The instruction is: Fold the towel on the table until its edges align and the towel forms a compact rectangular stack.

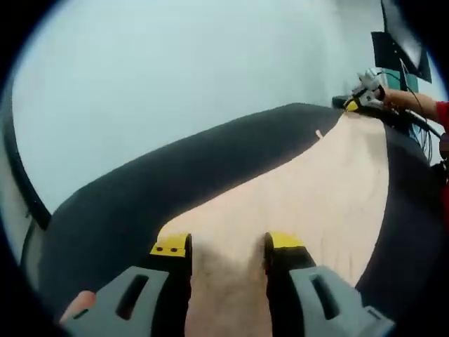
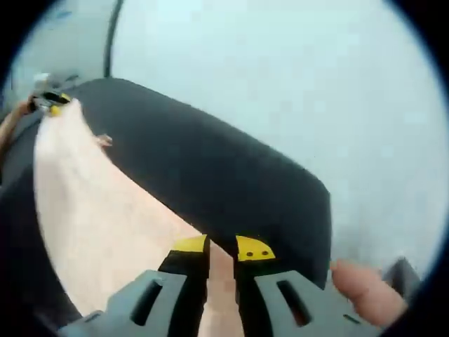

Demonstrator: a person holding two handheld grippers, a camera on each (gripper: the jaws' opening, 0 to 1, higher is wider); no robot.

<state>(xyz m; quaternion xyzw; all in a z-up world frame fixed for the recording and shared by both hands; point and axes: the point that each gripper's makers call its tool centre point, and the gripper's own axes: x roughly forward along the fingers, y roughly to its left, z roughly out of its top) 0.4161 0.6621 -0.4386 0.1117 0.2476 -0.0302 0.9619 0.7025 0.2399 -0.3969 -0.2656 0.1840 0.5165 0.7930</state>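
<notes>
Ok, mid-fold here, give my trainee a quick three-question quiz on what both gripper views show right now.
1. True or false: the left gripper has towel cloth between its jaws.
2. The towel lies on: A) a dark table B) a white tray C) a wooden floor.
3. Fill in: the right gripper grips the towel at its ____.

Key: 1 true; 2 A; 3 edge.
</notes>
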